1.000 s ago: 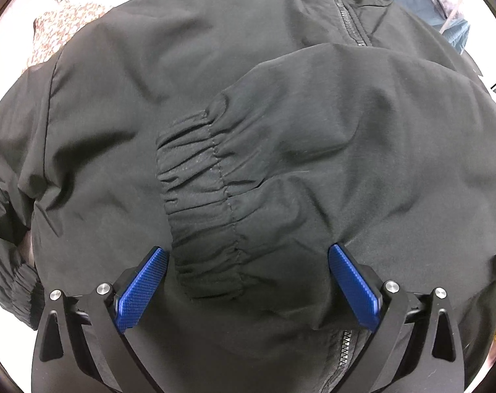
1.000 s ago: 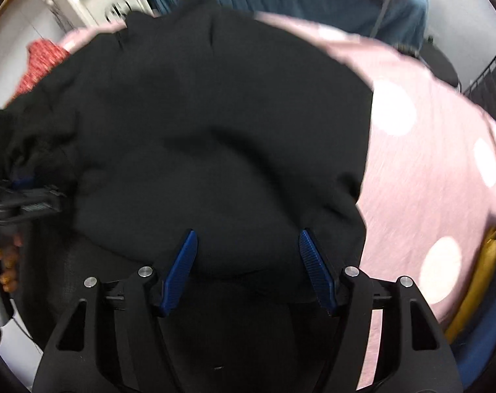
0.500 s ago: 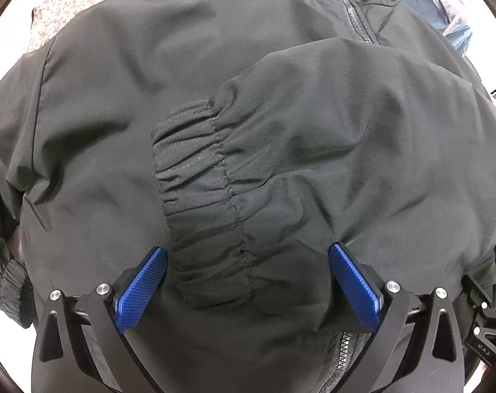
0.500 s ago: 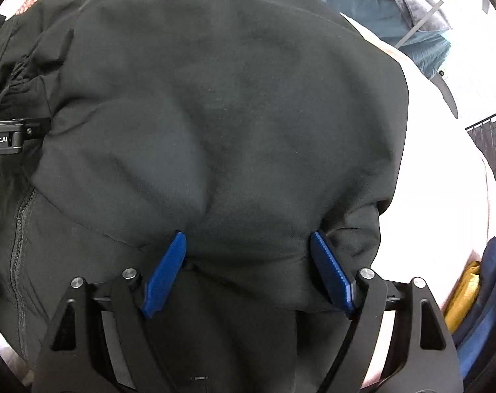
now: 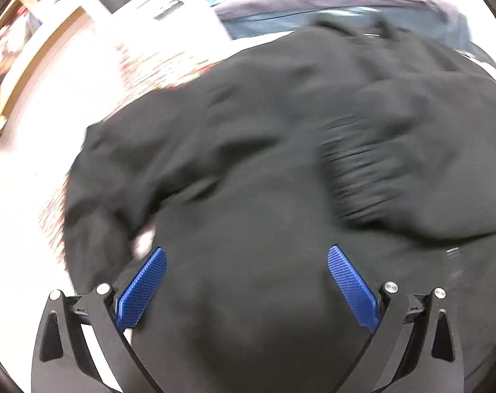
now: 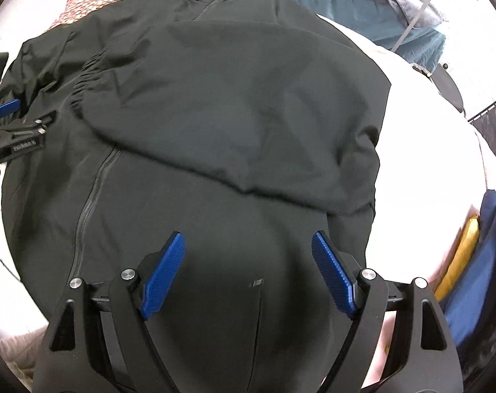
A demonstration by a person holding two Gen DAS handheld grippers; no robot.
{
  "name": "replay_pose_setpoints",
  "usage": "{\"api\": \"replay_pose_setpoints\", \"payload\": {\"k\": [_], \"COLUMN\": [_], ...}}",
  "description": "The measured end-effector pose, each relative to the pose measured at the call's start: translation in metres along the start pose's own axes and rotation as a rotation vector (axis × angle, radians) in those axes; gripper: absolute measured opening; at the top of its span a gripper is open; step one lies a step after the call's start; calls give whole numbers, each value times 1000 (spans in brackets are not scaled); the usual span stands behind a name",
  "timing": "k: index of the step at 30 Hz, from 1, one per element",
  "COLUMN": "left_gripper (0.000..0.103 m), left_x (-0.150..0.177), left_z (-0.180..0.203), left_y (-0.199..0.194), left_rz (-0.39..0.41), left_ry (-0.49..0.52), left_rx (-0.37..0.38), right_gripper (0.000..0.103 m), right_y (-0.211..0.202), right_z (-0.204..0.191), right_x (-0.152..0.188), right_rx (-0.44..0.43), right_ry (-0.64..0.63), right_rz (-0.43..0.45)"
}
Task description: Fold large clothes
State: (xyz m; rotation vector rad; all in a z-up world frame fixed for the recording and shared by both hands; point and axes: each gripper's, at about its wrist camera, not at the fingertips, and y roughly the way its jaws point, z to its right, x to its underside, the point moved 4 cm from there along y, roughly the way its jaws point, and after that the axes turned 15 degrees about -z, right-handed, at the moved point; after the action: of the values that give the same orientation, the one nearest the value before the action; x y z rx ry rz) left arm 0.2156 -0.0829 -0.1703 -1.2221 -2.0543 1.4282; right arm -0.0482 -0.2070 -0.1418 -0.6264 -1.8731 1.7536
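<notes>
We hold both tools over the large black zip-front jacket of thin woven fabric (image 6: pixel 215 137), which lies spread on the pale bed surface (image 6: pixel 421 137) with its collar at the far end. One sleeve is folded across the jacket's chest, its gathered elastic cuff (image 6: pixel 87 65) ending near the jacket's far left shoulder, and the zip (image 6: pixel 90 196) runs down the jacket's front below that sleeve.

Our right gripper (image 6: pixel 248 275) hangs above the jacket's lower front, its blue ridged pads spread wide with nothing pinched between them.

Our left gripper (image 5: pixel 244 288) is above the jacket's left side; the view is blurred, yet its blue pads stand wide apart and grip no cloth.

A red-and-white patterned cloth (image 6: pixel 84 0) lies beyond the jacket's far left shoulder, and a teal quilted blanket (image 6: pixel 346 9) lies beyond its collar.
</notes>
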Motion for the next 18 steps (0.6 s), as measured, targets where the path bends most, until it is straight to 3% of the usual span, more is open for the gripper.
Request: {"api": "replay_pose_setpoints", "payload": {"k": [4, 8, 12, 18], "left_gripper": [97, 97, 97, 96], "left_x": [17, 24, 26, 24], "left_z": [-76, -121, -142, -167], "left_y": [16, 37, 57, 87], "left_rz": [-24, -72, -102, -182], "left_ry": [-134, -132, -98, -170], "left_rx": [-75, -169, -220, -128], "right_gripper": [80, 80, 80, 80], "right_y": [-3, -6, -7, -14], "right_z": [5, -3, -13, -15], "right_x": [16, 13, 9, 17], "right_rx": [-24, -28, -29, -11], "right_ry": [13, 5, -4, 19], "right_rz": [-8, -12, -10, -1]}}
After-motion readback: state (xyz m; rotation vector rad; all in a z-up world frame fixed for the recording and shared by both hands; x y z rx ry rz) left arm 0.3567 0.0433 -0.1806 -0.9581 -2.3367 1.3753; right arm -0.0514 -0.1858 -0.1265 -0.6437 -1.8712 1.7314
